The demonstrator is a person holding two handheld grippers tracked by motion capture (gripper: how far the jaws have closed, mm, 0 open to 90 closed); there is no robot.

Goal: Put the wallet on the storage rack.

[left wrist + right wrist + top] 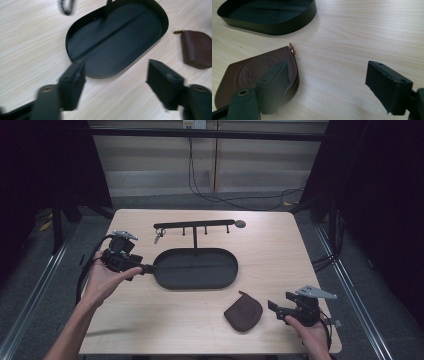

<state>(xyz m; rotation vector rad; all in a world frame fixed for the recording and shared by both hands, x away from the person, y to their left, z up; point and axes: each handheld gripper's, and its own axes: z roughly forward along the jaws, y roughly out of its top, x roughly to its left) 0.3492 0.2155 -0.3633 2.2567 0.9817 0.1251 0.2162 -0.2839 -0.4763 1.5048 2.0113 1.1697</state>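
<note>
table (270, 250) showing pale blond wood with fine straight grain lines, mid frame. oval tray (220, 281) at centre reading matte black, inside looking dark charcoal with a faint lighter crease line across it. rack (194, 224) above the tray showing black too, small silver keys (158, 238) hanging off its left end. pouch (243, 311) lower right showing dark brown leather, round embossed stamp pattern on its face, brass-gold zip pull at the tip. left gripper (148, 268) at mid left and right gripper (271, 305) at lower right both showing black, each with a grey plate on top. floor (170, 200) in the upper frame looking grey, black cable (235, 200) lying across it
</note>
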